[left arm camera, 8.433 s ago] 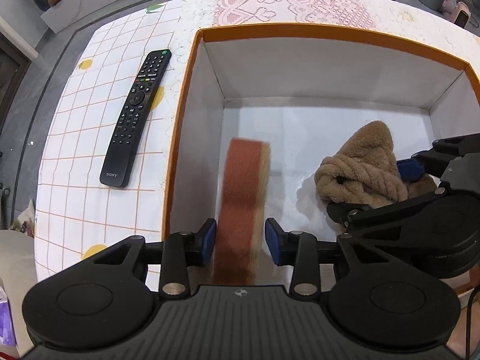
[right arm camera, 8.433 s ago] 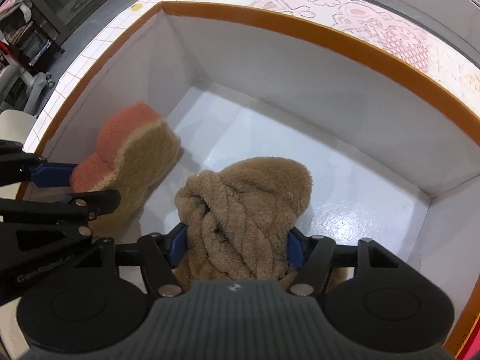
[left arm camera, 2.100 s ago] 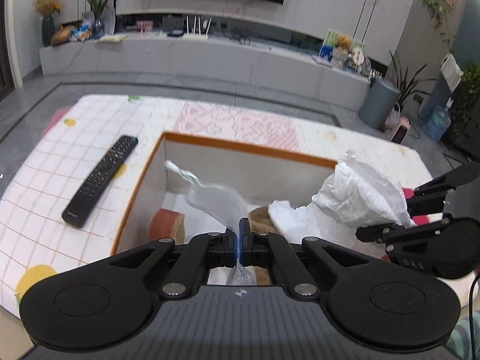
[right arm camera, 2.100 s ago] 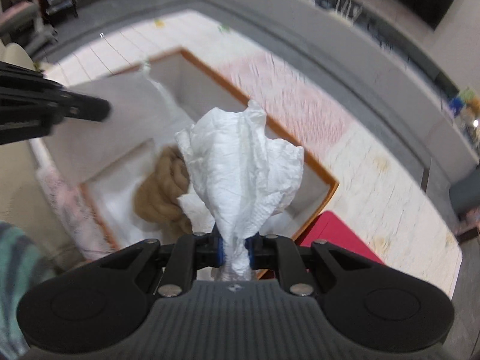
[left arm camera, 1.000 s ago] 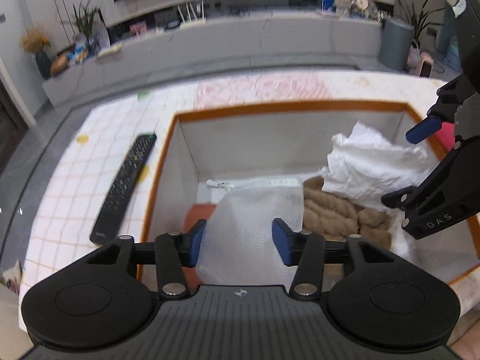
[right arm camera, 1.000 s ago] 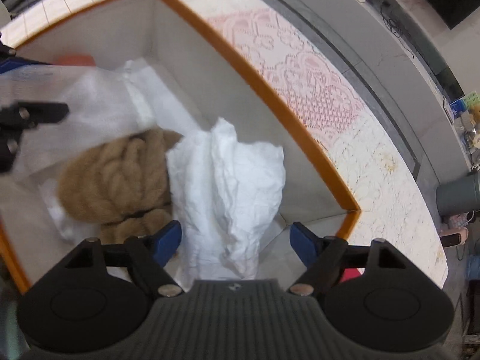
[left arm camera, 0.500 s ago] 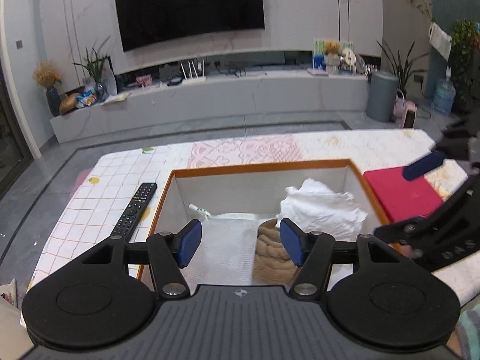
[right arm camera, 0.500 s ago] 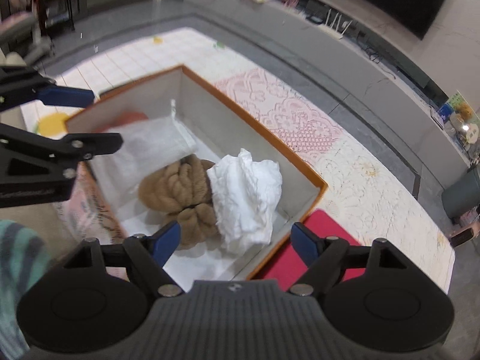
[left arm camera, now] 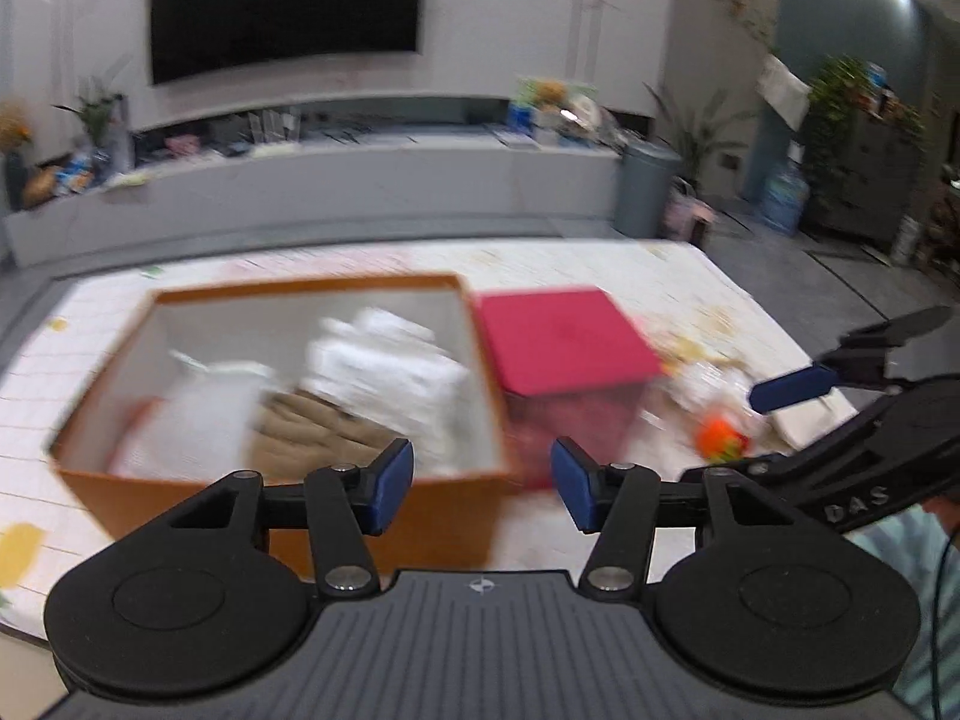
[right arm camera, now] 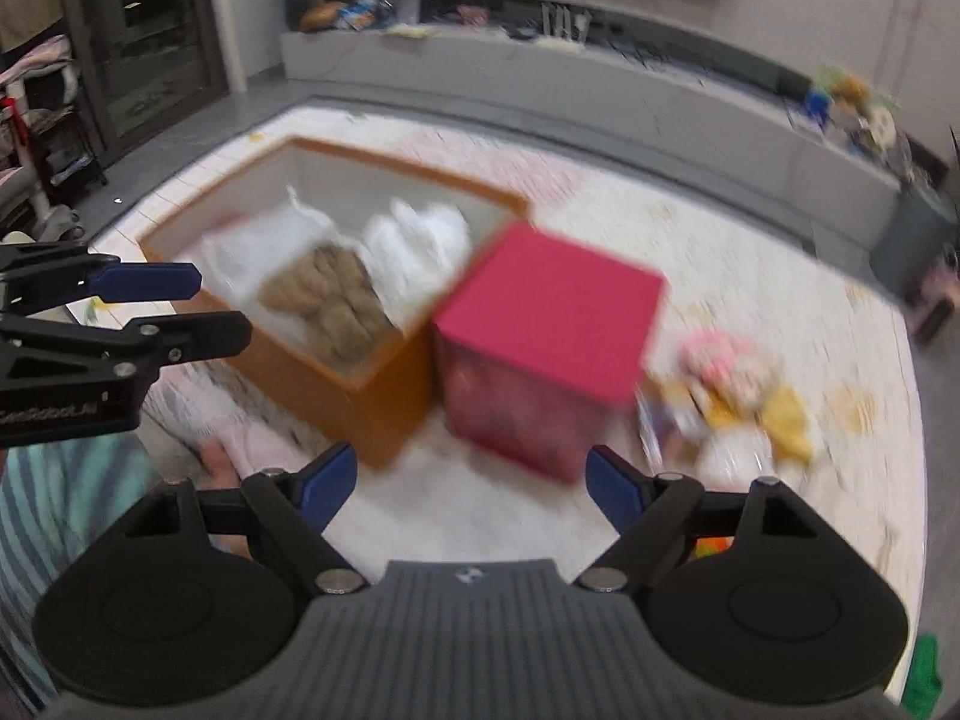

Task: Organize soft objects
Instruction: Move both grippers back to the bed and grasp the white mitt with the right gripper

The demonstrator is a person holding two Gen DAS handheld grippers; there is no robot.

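Both views are motion-blurred. The left gripper (left arm camera: 482, 483) is seen with jaws apart and closing, nothing between them. The right gripper (right arm camera: 470, 482) is seen with jaws wide and opening, likewise empty.

The orange box (right arm camera: 324, 381) is set on the surface (right arm camera: 750, 252). Inside it, a white mesh bag (right arm camera: 264, 240), a tan plush (right arm camera: 333, 294) and a crumpled white cloth (right arm camera: 420, 246) are noted side by side. A red box (right arm camera: 546, 312) stands just beside the orange box. Small toys (right arm camera: 732, 384), too blurred to identify, lie beyond the red box.
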